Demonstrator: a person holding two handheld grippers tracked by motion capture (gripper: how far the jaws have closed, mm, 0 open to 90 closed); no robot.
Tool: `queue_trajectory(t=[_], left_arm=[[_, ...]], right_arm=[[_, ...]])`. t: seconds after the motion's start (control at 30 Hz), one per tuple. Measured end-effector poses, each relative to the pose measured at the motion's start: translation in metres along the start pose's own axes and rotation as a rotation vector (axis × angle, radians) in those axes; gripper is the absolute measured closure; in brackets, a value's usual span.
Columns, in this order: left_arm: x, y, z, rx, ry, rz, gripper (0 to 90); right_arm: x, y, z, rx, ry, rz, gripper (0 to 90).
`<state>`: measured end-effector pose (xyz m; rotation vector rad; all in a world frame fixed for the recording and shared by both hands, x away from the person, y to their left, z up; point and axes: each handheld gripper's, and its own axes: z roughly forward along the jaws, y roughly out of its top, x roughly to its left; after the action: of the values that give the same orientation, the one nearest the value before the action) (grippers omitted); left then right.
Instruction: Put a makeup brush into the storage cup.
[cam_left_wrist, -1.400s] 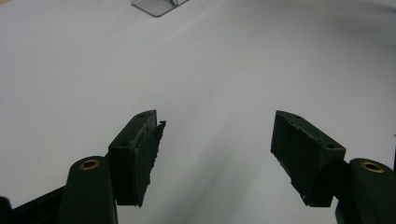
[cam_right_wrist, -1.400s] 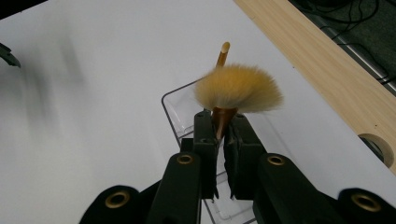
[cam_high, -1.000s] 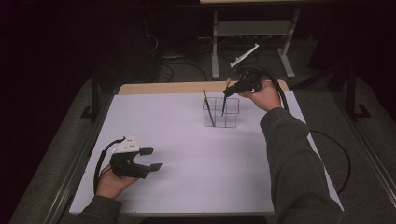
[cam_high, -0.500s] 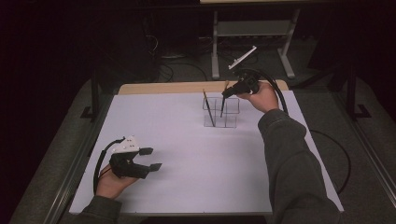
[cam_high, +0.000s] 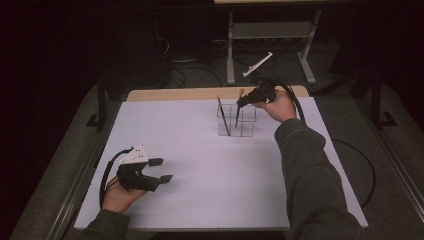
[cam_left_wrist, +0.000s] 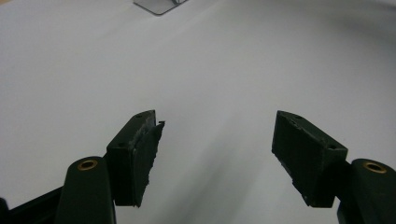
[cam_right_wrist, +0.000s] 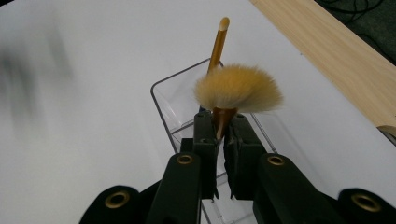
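- High view: a white table (cam_high: 200, 150) is lying under the camera, with a strip of bare wood (cam_high: 175, 94) showing along its far edge.
- High view: a clear acrylic organizer (cam_high: 237, 120) with several compartments is standing on the far middle part of the white surface.
- High view: the right hand (cam_high: 277, 106) is reaching in from the right and holding the right gripper (cam_high: 242, 104) just above the organizer's far right corner, jaws pointing down and to the left.
- High view: a thin brush (cam_high: 238, 109) is running down from those jaws into the organizer, and a second brush (cam_high: 223, 116) is leaning inside it, handle up and tilted to the left.
- High view: the left hand (cam_high: 118, 196) is resting near the front left corner, well apart from the organizer, and the left gripper (cam_high: 161, 170) is sitting there with jaws spread wide and nothing between them.
- Left gripper view: the two black jaws are standing far apart over bare white table, empty, with a corner of the organizer (cam_left_wrist: 159, 4) showing at the top edge.
- Right gripper view: the right gripper (cam_right_wrist: 219, 140) is pinching the golden ferrule of the brush (cam_right_wrist: 237, 88) just below its fluffy tan bristle head, jaws nearly closed around it.
- Right gripper view: the second brush (cam_right_wrist: 218, 42) is rising behind the bristles, gold handle tip uppermost, and the organizer (cam_right_wrist: 173, 100) is lying directly beneath the jaws.
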<state>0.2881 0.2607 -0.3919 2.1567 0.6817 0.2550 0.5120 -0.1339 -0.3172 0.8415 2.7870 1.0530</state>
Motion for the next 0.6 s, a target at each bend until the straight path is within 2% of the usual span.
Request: queue_trajectory(t=[0.17, 0.2, 0.6], left_arm=[[0.0002, -0.0001, -0.0001, 0.001, 0.001, 0.002, 30.7], [0.0011, 0.0003, -0.0002, 0.002, 0.003, 0.017, 30.7], [0.0001, -0.0002, 0.001, -0.001, -0.001, 0.0, 30.7]], right_arm=[[-0.0025, -0.0054, 0.0034, 0.003, 0.002, 0.01, 82.7], [-0.0028, -0.0064, 0.0036, 0.007, 0.0, 0.015, 82.7], [-0.0031, -0.01, 0.0101, 0.012, 0.009, 0.023, 82.6]])
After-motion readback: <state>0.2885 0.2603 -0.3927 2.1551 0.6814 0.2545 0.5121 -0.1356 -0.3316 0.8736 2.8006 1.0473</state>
